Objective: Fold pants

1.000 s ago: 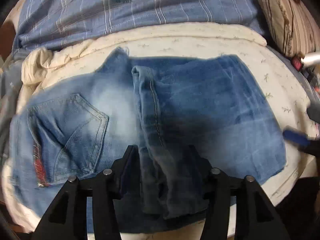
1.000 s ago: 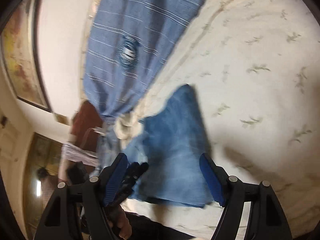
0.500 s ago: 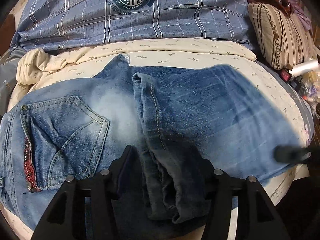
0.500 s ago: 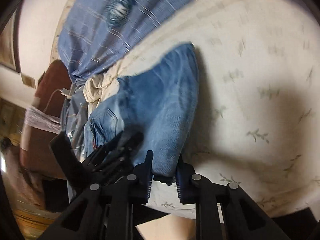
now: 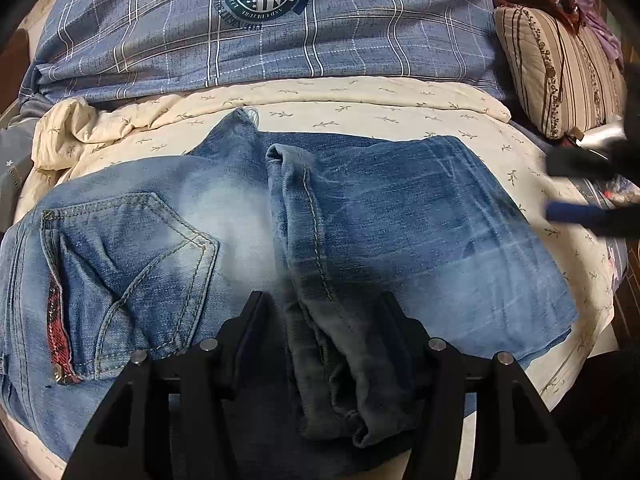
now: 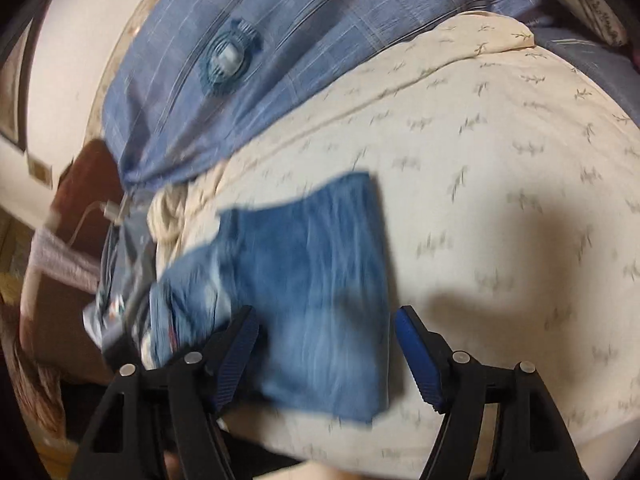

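Note:
Blue jeans [image 5: 380, 236] lie folded on a cream floral bedspread [image 5: 360, 108], back pocket [image 5: 132, 264] at left, leg cuffs folded toward the middle. My left gripper [image 5: 324, 312] is open, its fingers either side of the bunched cuff edge [image 5: 340, 380]. In the right wrist view the jeans [image 6: 316, 288] lie blurred in front of my right gripper [image 6: 326, 340], which is open above their right end and holds nothing. The right gripper also shows in the left wrist view [image 5: 588, 216], off the jeans' right edge.
A blue plaid pillow [image 5: 260, 28] lies along the back. A striped cushion [image 5: 560, 68] sits at back right with small items beside it. The bed edge [image 5: 580, 364] runs at right. A brown cabinet [image 6: 92, 184] and a wall stand at left.
My right gripper was shut on the jeans' right edge half a second ago; it has let go, opened and drawn back. My left gripper stays open over the cuffs.

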Available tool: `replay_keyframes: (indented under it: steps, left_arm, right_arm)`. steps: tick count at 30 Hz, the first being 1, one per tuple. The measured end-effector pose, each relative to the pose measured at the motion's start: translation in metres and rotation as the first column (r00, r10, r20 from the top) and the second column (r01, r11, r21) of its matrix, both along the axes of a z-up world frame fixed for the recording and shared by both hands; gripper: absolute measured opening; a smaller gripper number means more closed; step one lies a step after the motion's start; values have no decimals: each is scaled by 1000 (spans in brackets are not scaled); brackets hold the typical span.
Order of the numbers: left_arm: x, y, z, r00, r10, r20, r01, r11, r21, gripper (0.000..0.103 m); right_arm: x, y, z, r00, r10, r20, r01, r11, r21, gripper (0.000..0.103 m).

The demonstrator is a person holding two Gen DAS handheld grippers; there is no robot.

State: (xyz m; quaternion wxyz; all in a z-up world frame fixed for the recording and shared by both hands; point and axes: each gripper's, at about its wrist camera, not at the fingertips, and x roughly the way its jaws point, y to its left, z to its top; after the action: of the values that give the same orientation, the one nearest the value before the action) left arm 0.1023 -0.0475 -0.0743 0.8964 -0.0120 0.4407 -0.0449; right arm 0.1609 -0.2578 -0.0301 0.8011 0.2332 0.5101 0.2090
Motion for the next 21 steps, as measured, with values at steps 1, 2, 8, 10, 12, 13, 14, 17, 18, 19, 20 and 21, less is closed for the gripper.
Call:
replay_keyframes:
  steps: [1, 2, 8, 10, 12, 13, 14, 17, 18, 19, 20, 21]
  left_arm:
    - [0, 0, 0, 1000, 0, 1, 0, 1000, 0, 59]
    - [0, 0, 0, 1000, 0, 2, 0, 1000, 0, 59]
    - [-1, 2, -1, 1000, -6, 6, 6, 1000, -10, 59]
    - [0, 1, 0, 1000, -1, 5, 2, 1000, -14, 59]
    - [1, 1, 0, 1000, 0, 3, 0, 1000, -9, 60]
    - [1, 0, -1, 1000, 0, 0, 0, 1000, -9, 60]
    - [0, 1, -1, 1000, 0, 3, 0, 1000, -9, 60]
    - [1, 2, -1, 1000, -2, 2, 2, 1000, -15, 60]
    - [0, 2, -1, 1000, 0, 1, 0, 1000, -17, 60]
    - [0, 2, 0, 1000, 3, 1, -3, 1000, -20, 60]
    - [0, 2, 0, 1000, 5, 2, -5, 1000, -21, 61]
    - [0, 2, -1, 1000, 5, 3, -5, 1000, -22, 61]
  right_arm:
    - [13, 10, -3, 1000, 6, 5, -6, 1000, -16, 74]
    - [27, 10, -9, 1000, 3, 5, -2, 999, -33, 74]
    - [57, 32, -21, 999, 43, 0, -42, 993, -113, 19]
    - [44, 47, 3, 994, 63, 89, -44, 979, -201, 15]
    - [49, 53, -3, 996, 47, 73, -24, 958, -284, 15]
    - [54, 52, -20, 999, 27, 30, -16, 947, -321, 16]
    - [55, 51, -33, 1000, 9, 20, -2, 948, -319, 19]
    - [48, 45, -22, 1000, -4, 8, 6, 967, -255, 32]
    - [47, 41, -18, 1000, -3, -5, 2, 970, -242, 39]
    - [42, 37, -7, 1000, -12, 8, 13, 973, -230, 55]
    - [35, 38, 2, 999, -18, 33, 25, 975, -219, 58]
    - [27, 34, 11, 998, -14, 58, 25, 979, -201, 58]
